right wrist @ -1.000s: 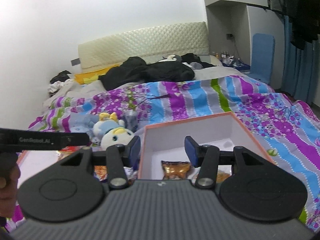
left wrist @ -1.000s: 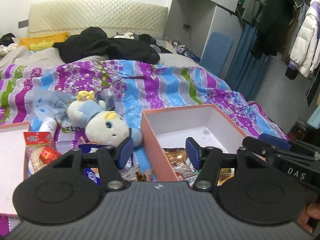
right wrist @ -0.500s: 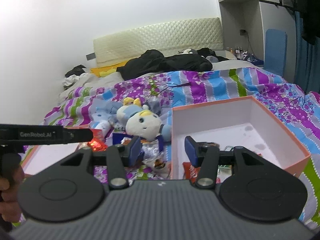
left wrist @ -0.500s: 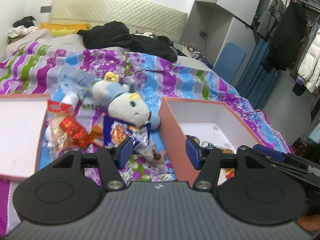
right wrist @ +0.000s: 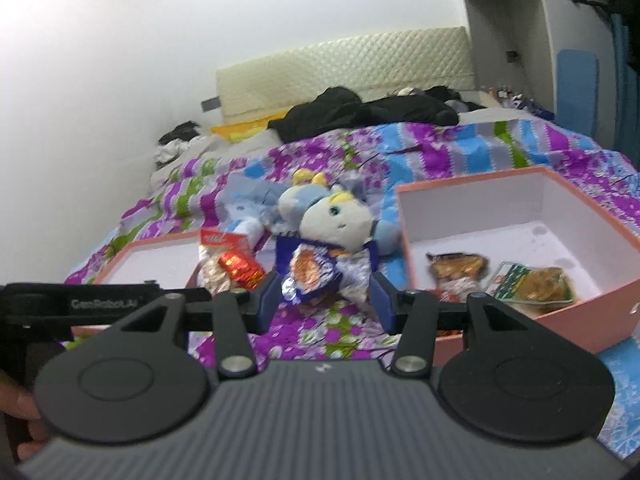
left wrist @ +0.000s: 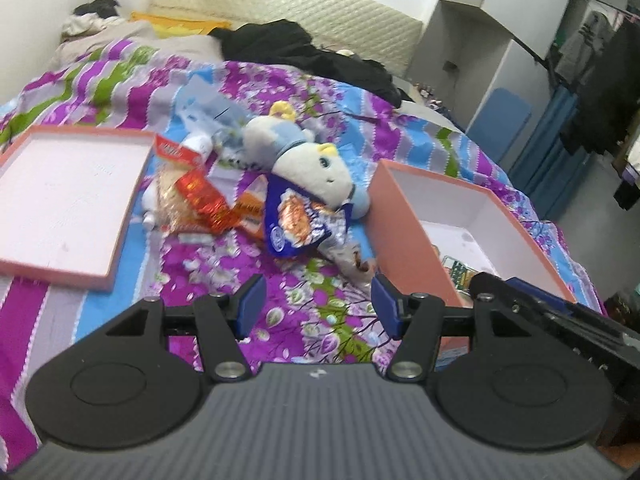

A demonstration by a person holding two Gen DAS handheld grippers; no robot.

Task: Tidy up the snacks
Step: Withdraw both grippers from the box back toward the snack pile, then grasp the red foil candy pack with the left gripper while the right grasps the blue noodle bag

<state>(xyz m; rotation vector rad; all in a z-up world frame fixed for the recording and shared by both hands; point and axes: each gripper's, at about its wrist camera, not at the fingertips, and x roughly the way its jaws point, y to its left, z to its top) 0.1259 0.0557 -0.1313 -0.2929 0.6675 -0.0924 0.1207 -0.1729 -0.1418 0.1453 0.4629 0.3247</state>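
Observation:
A pile of snack packets lies on the bedspread: a blue packet (left wrist: 298,220) (right wrist: 310,272), a red-orange packet (left wrist: 204,200) (right wrist: 240,266) and a red-topped clear bag (left wrist: 176,152). A pink open box (left wrist: 404,220) (right wrist: 516,178) stands to their right and holds a few packets (right wrist: 458,266). My left gripper (left wrist: 318,306) is open and empty, hovering over the bedspread short of the pile. My right gripper (right wrist: 324,300) is open and empty, just in front of the blue packet.
A pink box lid (left wrist: 64,196) (right wrist: 160,258) lies upturned at the left. A plush toy (left wrist: 316,166) (right wrist: 338,222) lies behind the snacks. Black clothes (left wrist: 304,50) lie near the headboard. The other gripper's body (right wrist: 80,306) (left wrist: 560,320) shows in each view.
Both grippers have swung left, away from the box and toward the snack pile. Both stay open and empty.

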